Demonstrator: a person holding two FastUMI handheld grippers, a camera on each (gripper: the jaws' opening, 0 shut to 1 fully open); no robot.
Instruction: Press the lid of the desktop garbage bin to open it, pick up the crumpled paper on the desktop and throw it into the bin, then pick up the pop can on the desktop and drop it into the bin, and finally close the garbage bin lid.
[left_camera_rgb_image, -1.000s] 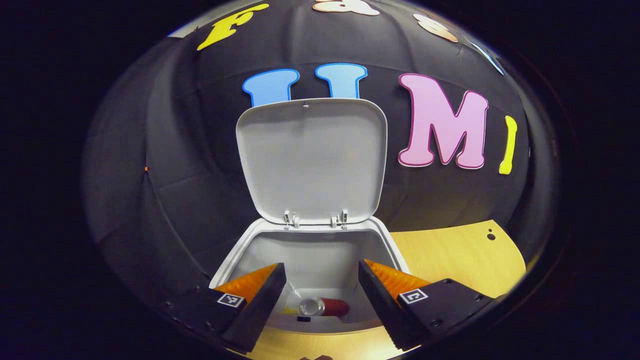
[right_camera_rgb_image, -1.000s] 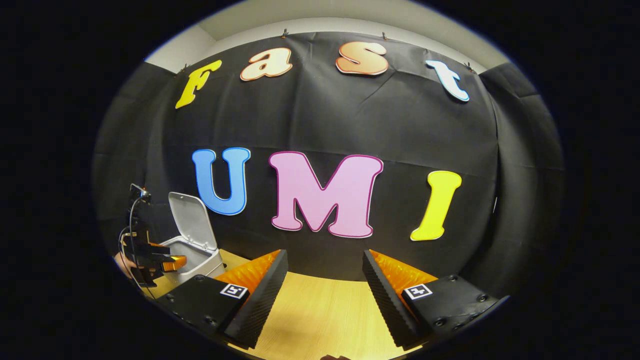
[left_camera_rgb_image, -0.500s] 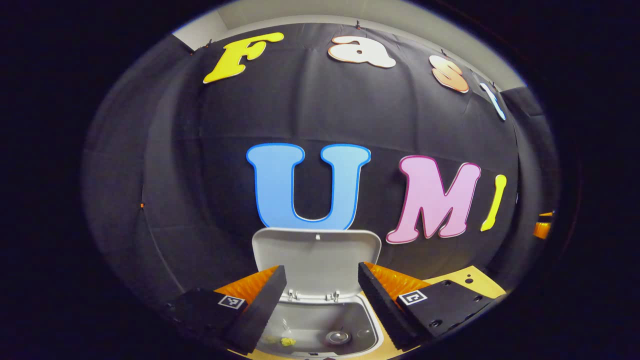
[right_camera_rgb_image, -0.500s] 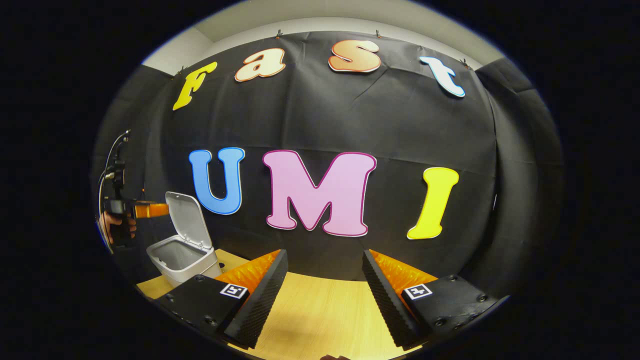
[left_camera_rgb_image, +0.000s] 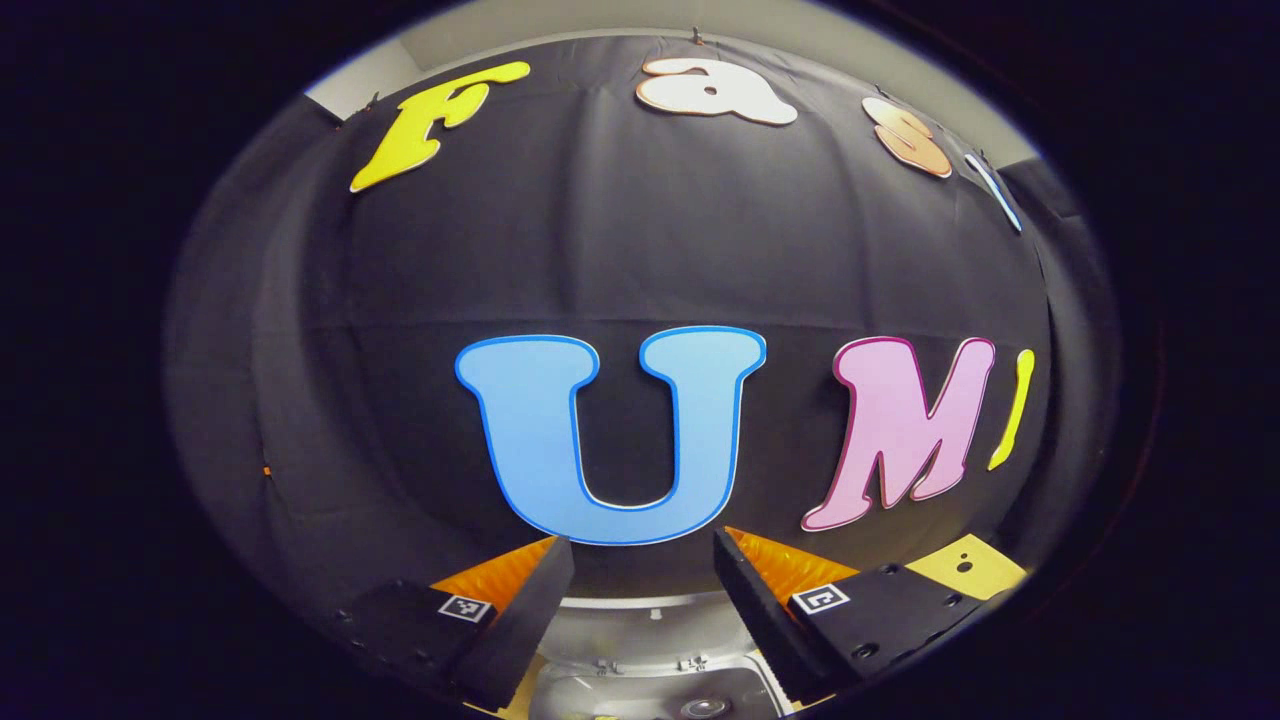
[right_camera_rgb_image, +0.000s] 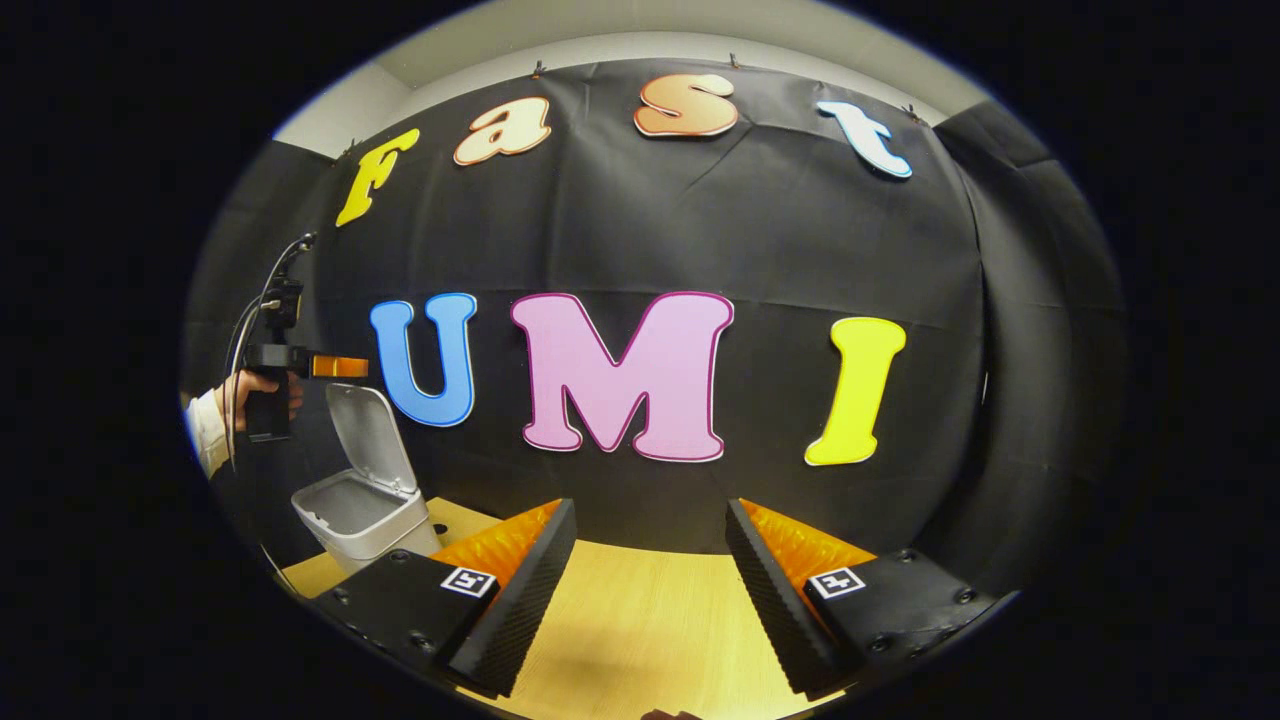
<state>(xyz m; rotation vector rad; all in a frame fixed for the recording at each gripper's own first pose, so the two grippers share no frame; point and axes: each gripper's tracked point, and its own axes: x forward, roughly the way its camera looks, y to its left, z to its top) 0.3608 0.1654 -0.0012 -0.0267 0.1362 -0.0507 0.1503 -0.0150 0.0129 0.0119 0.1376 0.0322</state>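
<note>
Left tongs (right_camera_rgb_image: 340, 366), open and empty, hover just above the top edge of the upright lid (right_camera_rgb_image: 372, 436), the bin (right_camera_rgb_image: 362, 515) gaping below at the table's (right_camera_rgb_image: 640, 630) left end. Right tongs (right_camera_rgb_image: 650, 590), also open, hang well off to the right; closing the lid likely falls to the left.

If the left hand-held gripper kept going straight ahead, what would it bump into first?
Probably the booth wall. The left hand-held gripper points level above the upright lid of the open bin, though depth is hard to judge.
</note>
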